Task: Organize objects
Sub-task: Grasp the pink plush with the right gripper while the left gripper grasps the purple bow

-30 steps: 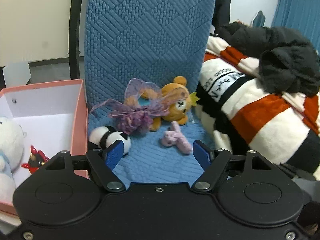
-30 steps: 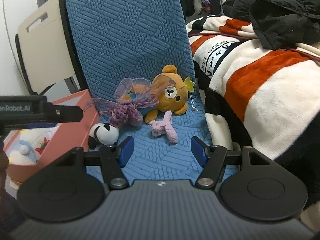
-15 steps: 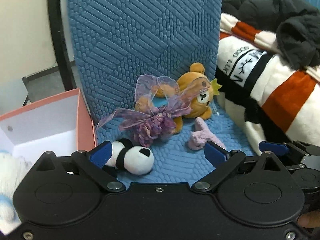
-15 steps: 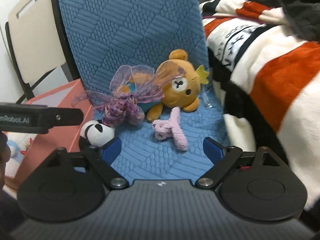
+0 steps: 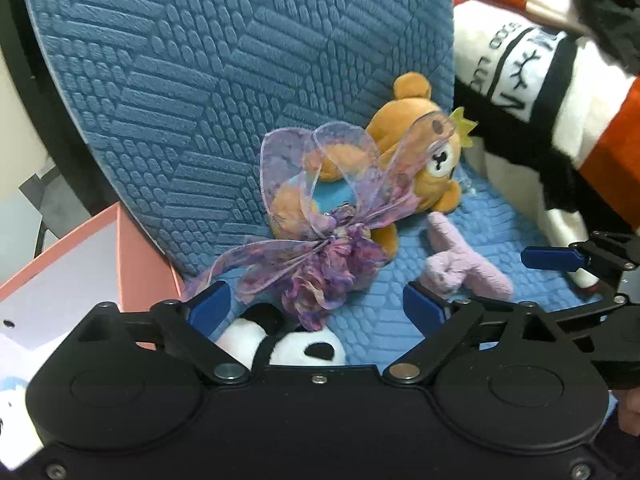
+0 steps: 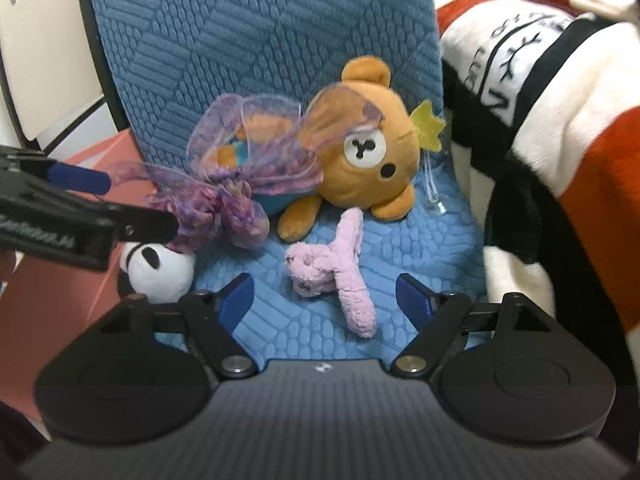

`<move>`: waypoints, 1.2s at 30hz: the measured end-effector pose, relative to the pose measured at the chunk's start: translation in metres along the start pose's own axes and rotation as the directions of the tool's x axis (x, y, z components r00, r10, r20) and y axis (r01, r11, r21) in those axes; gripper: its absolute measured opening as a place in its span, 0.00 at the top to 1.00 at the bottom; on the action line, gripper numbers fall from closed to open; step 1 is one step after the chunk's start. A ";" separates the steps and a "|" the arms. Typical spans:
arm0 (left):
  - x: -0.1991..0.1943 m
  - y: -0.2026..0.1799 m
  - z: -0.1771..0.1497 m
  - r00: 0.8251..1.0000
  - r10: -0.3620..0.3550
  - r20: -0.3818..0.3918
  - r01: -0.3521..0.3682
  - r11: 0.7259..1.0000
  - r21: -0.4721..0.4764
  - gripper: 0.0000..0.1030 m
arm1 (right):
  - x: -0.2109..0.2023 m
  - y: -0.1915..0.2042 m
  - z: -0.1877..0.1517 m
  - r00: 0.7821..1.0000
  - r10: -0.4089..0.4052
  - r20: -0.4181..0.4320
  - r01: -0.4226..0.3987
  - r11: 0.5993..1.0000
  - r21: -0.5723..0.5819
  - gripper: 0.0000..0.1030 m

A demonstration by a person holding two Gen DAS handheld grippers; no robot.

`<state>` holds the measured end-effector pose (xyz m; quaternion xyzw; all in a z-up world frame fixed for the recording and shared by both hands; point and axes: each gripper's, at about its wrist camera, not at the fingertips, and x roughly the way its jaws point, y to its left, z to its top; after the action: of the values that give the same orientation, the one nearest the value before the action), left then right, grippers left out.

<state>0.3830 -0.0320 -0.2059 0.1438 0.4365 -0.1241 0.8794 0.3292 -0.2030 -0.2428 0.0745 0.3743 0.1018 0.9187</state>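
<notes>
Striped blanket (image 6: 560, 92) – lettering blurred, unreadable.

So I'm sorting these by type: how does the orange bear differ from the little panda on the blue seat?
The orange bear is clearly larger than the panda. The bear is orange-brown with a yellow crown, and the panda is black and white. The bear lies against the backrest, partly veiled by the purple ribbon bow; the panda sits at the seat's front edge beside the pink box. Both are soft plush toys, untouched.

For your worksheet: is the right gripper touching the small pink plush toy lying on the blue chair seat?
Apart. The right wrist view shows the right gripper open, blue seat visible between each of its fingers and the pink plush toy.
</notes>
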 end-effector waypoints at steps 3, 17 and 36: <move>0.013 0.002 0.005 0.999 -0.014 -0.029 0.014 1.000 0.000 0.21 | 0.009 0.001 0.004 1.000 0.010 -0.007 -0.010 1.000 -0.014 0.28; 0.063 -0.005 0.015 0.992 0.024 -0.121 -0.017 0.998 0.057 0.47 | 0.044 -0.003 0.013 0.998 0.012 -0.069 -0.014 1.000 -0.025 0.43; 0.033 0.024 0.004 0.988 -0.111 -0.109 0.093 0.983 -0.160 0.84 | 0.033 0.014 0.004 0.997 -0.032 -0.076 0.026 0.997 -0.077 0.51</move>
<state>0.4138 -0.0143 -0.2270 0.0596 0.5027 -0.1261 0.8531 0.3533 -0.1822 -0.2590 0.0300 0.4063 0.1053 0.9072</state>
